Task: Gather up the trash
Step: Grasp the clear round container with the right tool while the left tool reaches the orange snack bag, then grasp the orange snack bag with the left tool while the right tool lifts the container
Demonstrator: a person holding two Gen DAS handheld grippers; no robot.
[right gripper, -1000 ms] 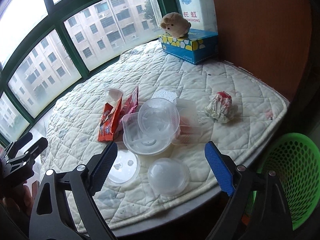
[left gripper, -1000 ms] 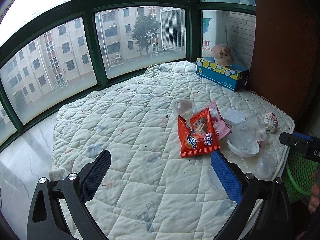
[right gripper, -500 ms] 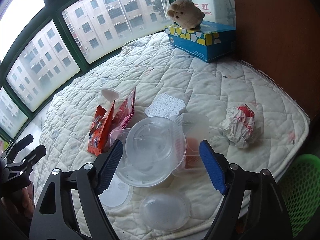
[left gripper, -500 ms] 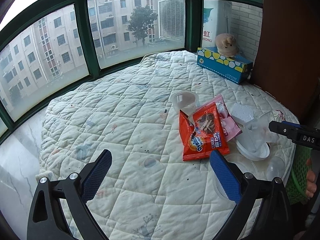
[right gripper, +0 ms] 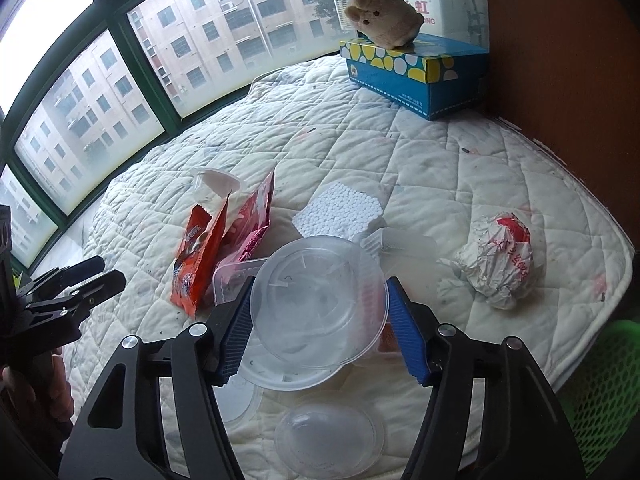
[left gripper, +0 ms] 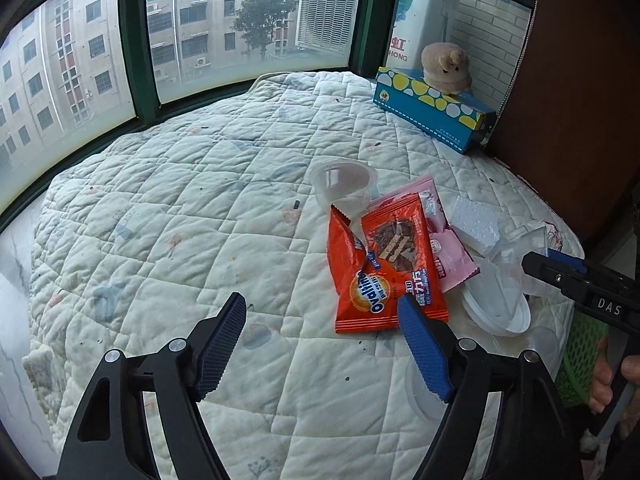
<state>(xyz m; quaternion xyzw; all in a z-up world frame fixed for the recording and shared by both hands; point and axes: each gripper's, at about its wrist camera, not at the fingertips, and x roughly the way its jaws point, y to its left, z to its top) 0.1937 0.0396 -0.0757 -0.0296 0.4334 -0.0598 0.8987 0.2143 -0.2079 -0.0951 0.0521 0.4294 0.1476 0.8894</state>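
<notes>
Clear round plastic container [right gripper: 320,300], empty, between spread fingers of right tool [right gripper: 320,320]; left tool [left gripper: 320,344] released

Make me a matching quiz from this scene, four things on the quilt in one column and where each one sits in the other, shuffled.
Things:
1. plush toy
2. crumpled wrapper
3. orange snack bag
4. clear round container

Places:
A. between the right gripper fingers
B. on the blue tissue box
C. alone, near the quilt's right edge
D. overlapping a pink packet

Pairs: 1-B, 2-C, 3-D, 4-A
</notes>
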